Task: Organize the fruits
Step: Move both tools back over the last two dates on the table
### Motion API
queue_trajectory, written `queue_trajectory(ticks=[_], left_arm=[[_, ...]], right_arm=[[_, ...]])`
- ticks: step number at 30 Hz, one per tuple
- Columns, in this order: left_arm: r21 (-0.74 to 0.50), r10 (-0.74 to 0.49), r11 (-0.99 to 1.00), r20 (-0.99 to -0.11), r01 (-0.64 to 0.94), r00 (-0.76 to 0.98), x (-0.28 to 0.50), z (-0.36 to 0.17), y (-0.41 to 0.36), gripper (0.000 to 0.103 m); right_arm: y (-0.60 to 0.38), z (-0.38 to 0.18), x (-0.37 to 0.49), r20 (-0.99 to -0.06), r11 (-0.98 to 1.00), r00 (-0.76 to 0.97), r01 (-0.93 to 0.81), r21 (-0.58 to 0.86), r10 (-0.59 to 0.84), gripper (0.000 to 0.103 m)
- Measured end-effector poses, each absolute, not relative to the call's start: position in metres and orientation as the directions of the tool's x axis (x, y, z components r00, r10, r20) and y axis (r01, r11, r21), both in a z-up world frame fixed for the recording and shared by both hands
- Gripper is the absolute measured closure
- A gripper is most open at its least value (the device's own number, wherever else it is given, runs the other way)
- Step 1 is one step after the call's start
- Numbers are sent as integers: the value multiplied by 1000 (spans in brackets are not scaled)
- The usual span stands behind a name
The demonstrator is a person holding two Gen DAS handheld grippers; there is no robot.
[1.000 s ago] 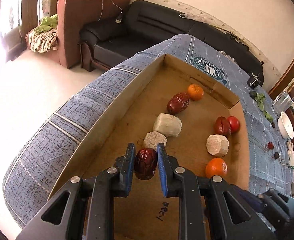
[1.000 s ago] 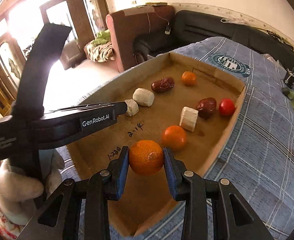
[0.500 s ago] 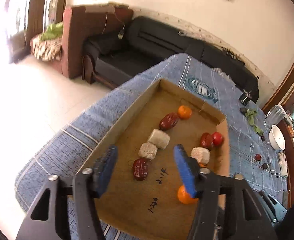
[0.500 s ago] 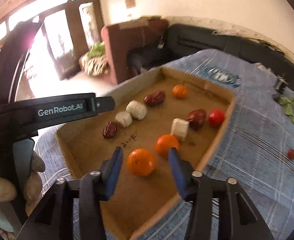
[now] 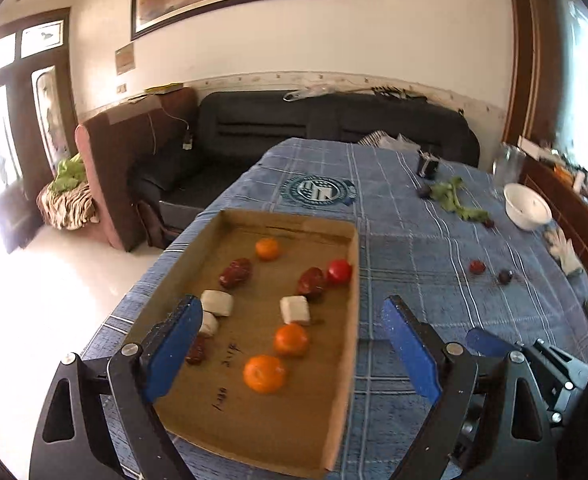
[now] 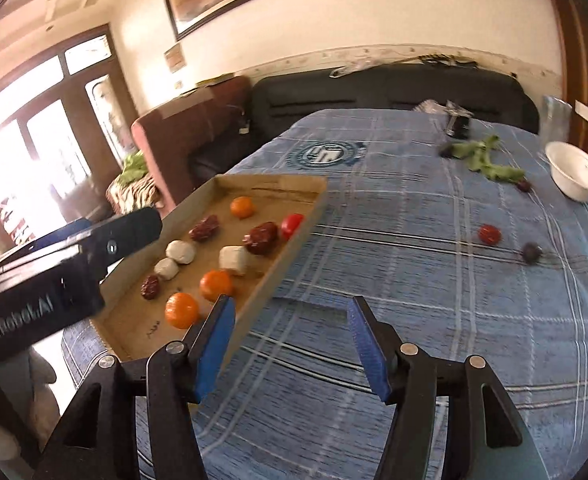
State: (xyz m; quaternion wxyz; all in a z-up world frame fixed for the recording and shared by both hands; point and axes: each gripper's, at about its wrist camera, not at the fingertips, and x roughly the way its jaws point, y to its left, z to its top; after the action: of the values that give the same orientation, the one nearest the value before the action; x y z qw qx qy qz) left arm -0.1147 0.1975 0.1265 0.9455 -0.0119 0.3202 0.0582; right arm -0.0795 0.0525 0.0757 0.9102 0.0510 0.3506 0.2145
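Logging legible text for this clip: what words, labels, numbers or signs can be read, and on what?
"GenRobot.AI", blurred and partly cut off, on the side of the left gripper.
Handwritten marks on the tray floor: digits, too blurred to read.
Round emblem on the tablecloth: lettering too small to read.
Wall notice: unreadable.
Right gripper: no text visible.

Blue plaid-covered table (image 5: pixel 413 248), cardboard tray (image 5: pixel 354 280), white bowl (image 5: pixel 527 206), loose fruits (image 5: pixel 477 267)
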Motion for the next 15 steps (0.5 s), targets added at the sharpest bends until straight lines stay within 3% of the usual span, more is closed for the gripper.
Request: queue_trajectory(ticks=[15], left_arm=[[62, 96, 995, -647, -73, 756, -110, 120, 150, 12]], right_arm=[[-12, 68, -86, -606, 910, 683, -252, 328, 408, 38]])
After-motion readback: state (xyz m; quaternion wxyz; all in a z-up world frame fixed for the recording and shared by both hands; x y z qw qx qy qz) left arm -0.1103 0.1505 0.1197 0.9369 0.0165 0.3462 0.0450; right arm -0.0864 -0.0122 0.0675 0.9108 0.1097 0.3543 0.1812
